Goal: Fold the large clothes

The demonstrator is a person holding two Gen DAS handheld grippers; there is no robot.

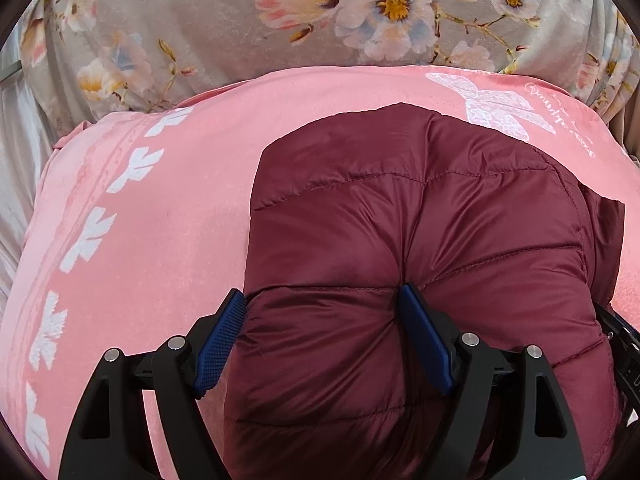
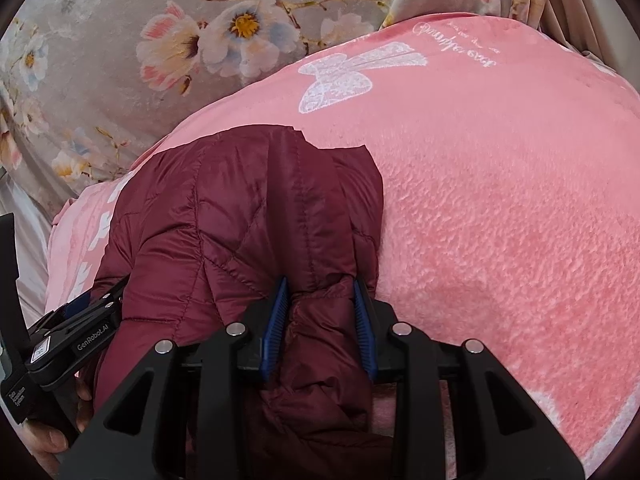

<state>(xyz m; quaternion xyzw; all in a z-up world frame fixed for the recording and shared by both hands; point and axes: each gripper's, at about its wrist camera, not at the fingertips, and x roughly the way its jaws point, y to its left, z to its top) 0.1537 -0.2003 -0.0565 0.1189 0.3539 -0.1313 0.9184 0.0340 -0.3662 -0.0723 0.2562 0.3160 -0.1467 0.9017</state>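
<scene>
A dark red quilted jacket (image 1: 400, 216) lies folded into a puffy bundle on a pink blanket (image 1: 160, 208). In the left wrist view my left gripper (image 1: 324, 320) stands open and wide. A bulge of the jacket swells between its blue pads (image 1: 220, 340), touching them without being pinched. In the right wrist view my right gripper (image 2: 320, 320) is shut on a bunched fold of the jacket (image 2: 248, 208) at its near right edge. The left gripper (image 2: 92, 304) shows at the far left of that view, low against the jacket's side, with a hand (image 2: 48, 444) holding it.
The pink blanket (image 2: 500, 200) carries white butterfly and leaf prints and spreads wide to the right of the jacket. Behind it lies grey floral bedding (image 1: 200, 20). Pale fabric (image 1: 16, 184) runs down the left edge. The right gripper's black body (image 1: 618, 344) shows at the right edge.
</scene>
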